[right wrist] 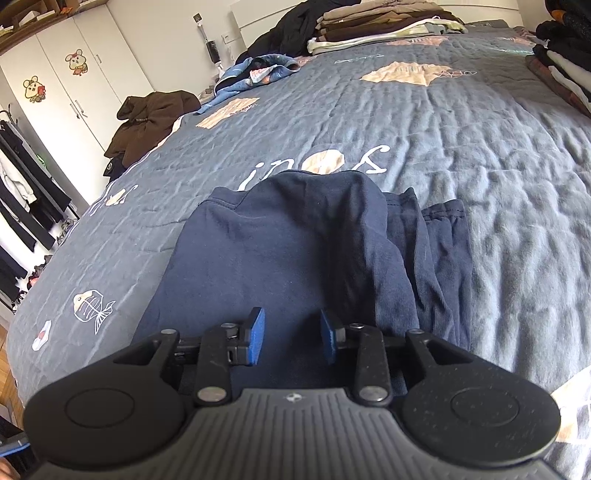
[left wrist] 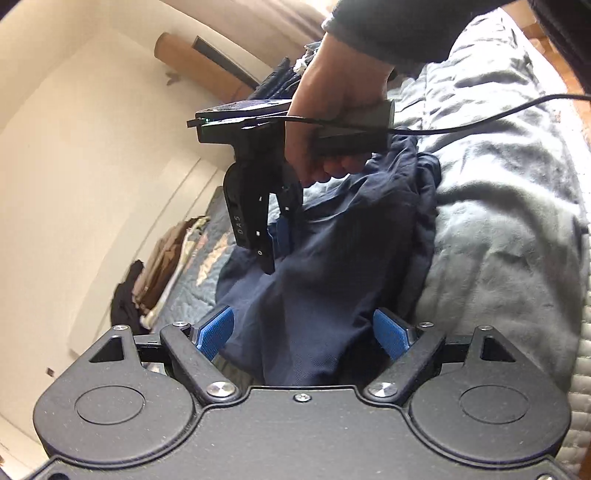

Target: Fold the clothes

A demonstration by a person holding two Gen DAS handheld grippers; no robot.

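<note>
the navy garment (right wrist: 295, 258) lies on the grey bedspread (right wrist: 480, 147), near its front edge, already doubled in part: a flap is turned over the middle and a sleeve or hem strip (right wrist: 443, 251) shows along its right side. it looks like thin knit cotton, so i judge it light, limp and clingy rather than slippery; it will sag from any single pinch and drag its lower layers along. the best hold seems to be a hem edge or a corner, taking all layers at once, with the two grippers well apart so the fold line stays straight.

the left gripper (left wrist: 304, 332) has its blue pads spread wide with a raised ridge of the cloth (left wrist: 332, 277) between them, not clamped. the right gripper (right wrist: 291, 336) stands open too, its pads apart just over the near part of the cloth, holding nothing.

the left view shows what the right cannot: the person's hand (left wrist: 332, 110) on the right tool, its cable (left wrist: 480, 114), and how the cloth bunches into a hump under that tool. the right view shows the garment's outline from above, plus stacks of folded clothes (right wrist: 388, 26) at the far end and loose clothes (right wrist: 258, 74) on the left edge of the bed.
</note>
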